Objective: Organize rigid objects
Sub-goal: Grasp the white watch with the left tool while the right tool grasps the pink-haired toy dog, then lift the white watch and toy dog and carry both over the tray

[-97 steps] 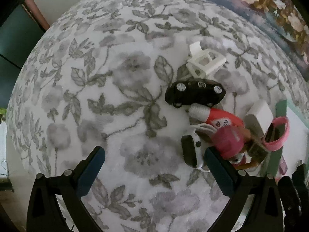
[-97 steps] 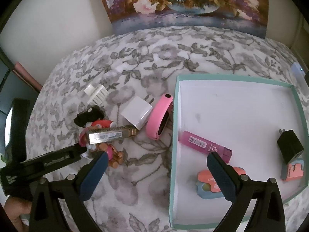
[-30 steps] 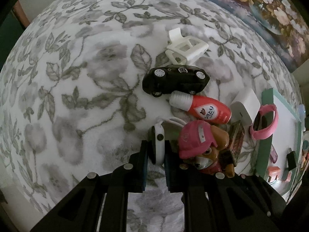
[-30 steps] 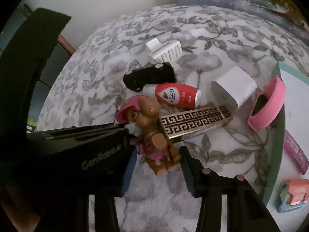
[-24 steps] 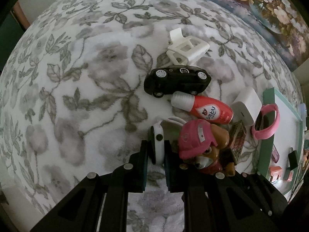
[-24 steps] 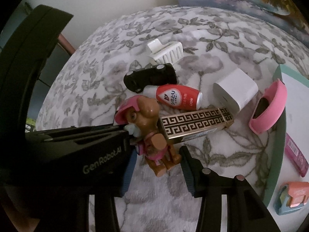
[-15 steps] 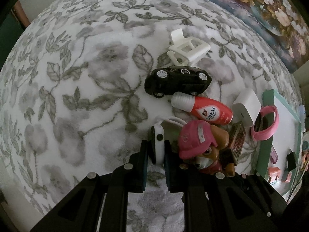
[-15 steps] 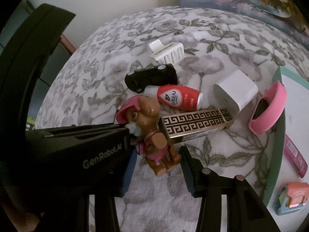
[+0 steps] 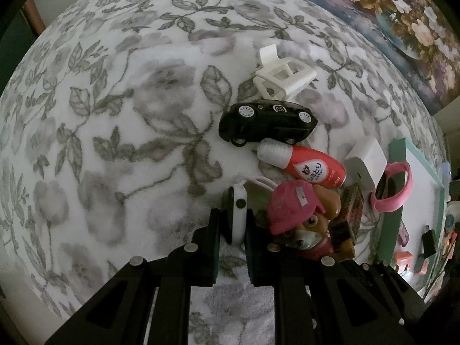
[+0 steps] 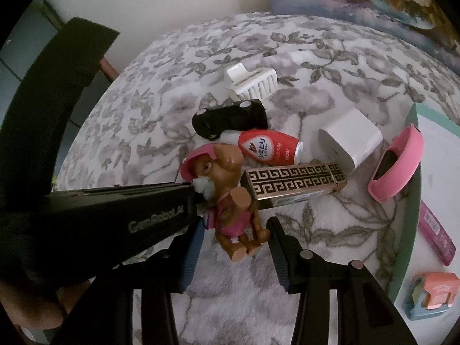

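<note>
White watch (image 9: 239,215) clamped in left gripper (image 9: 233,234) | right gripper (image 10: 234,248) jaws apart, astride dog figure (image 10: 230,198), contact unclear | floral cloth (image 9: 129,143) beneath.

Floral cloth (image 9: 120,132) bears toy car (image 9: 267,122) and tray (image 10: 414,189).

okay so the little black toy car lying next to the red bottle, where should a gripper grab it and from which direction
Grip the black toy car across its narrow body, midway between the wheels, coming straight down from above. It is long and slim, so closing across its width suits a two-finger grasp. Its ends are the freest: the red bottle lies against one long side and the white hair clip sits close to the other, so pad room there looks tight.
</note>
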Tool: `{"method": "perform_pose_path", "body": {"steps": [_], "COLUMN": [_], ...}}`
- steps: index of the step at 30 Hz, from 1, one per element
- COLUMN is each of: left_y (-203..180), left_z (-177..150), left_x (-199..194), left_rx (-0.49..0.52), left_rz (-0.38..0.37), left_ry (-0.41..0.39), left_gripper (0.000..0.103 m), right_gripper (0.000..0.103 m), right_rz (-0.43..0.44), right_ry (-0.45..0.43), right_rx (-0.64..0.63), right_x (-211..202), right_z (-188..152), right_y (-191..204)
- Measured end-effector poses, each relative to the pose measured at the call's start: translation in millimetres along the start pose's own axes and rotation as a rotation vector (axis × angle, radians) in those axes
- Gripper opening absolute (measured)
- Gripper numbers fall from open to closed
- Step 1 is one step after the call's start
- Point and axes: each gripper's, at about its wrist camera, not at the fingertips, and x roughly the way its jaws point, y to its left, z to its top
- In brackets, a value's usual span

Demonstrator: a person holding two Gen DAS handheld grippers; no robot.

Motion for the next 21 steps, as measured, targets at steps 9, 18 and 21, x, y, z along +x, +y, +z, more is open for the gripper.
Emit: {"method": "perform_pose_path", "body": {"steps": [9,18,21], "left_y": [1,2,5], "left_z": [0,3,4], "left_x": [-1,-10,-18], "left_rx": [-0.014,-0.009,-0.017], "left_rz": [0.017,0.067,0.085], "left_ry": [-0.005,-0.035,-0.051], "left_gripper": [0.018,0.016,0.015], "right_gripper": [0.047,0.047,0.047], "right_rz": [-0.001,-0.023,-0.026], "right_ry": [-0.009,-0.031,-0.040], "right_rx": [-0.025,-0.059,-0.071], "right_x": [-8,-26,-34], "right_z": [-2,-3,-5], "right_y": [2,5,6]}}
